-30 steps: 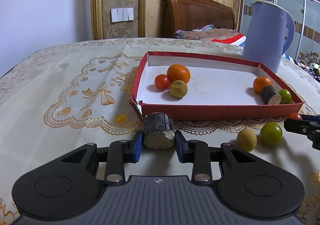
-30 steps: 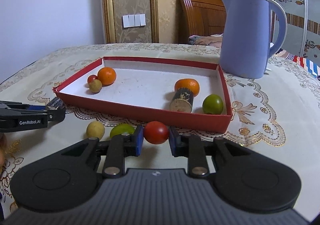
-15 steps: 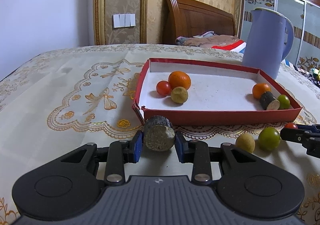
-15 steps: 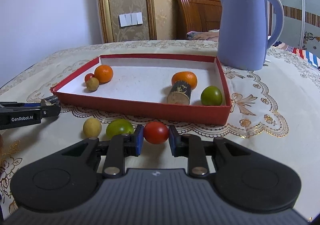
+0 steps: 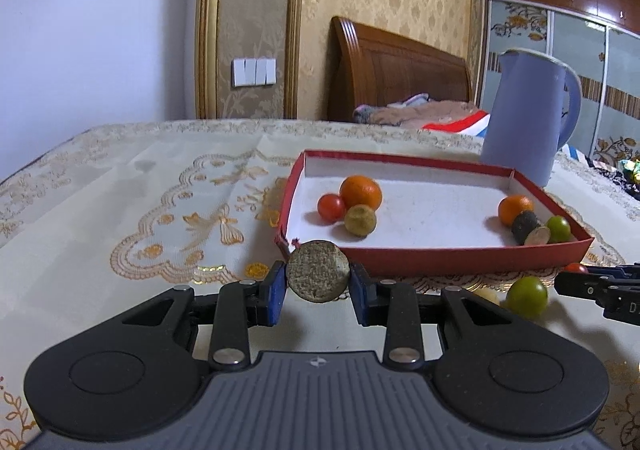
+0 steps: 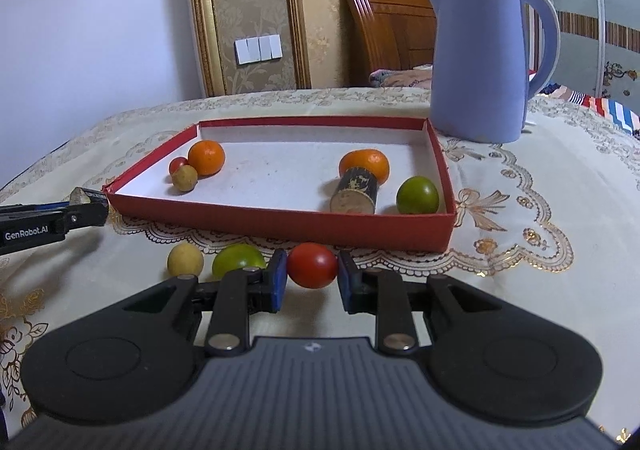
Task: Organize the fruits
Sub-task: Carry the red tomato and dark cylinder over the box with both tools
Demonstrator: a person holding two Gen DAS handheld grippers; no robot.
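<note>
1. Left gripper (image 5: 318, 282) has its blue pads closed on a dark cylinder piece (image 5: 318, 271), the pale round cut face turned back toward the camera, so its long axis runs straight ahead along the fingers.
2. From that held piece, the red tray (image 5: 472, 261) lies ahead and to the right; the tray's torn near-left corner sits just beyond the piece, so the coming move likely calls for a lift over the front wall and a shift rightward.
3. Right gripper (image 6: 312, 274) is clamped on a red tomato (image 6: 312, 265), held just short of the tray's front wall, toward its right half; the tray opening is directly ahead.
4. Each tool appears about equally near the tray: the left one at the near-left corner, the right one along the front edge.
5. On the tablecloth, between the two tools and near the tray's front edge, lie a green fruit (image 6: 237, 259) and a yellow fruit (image 6: 185, 259), not yet in the tray.
6. Inside, a second cylinder (image 6: 354, 191) lies near the right wall with its cut end facing the front.
</note>
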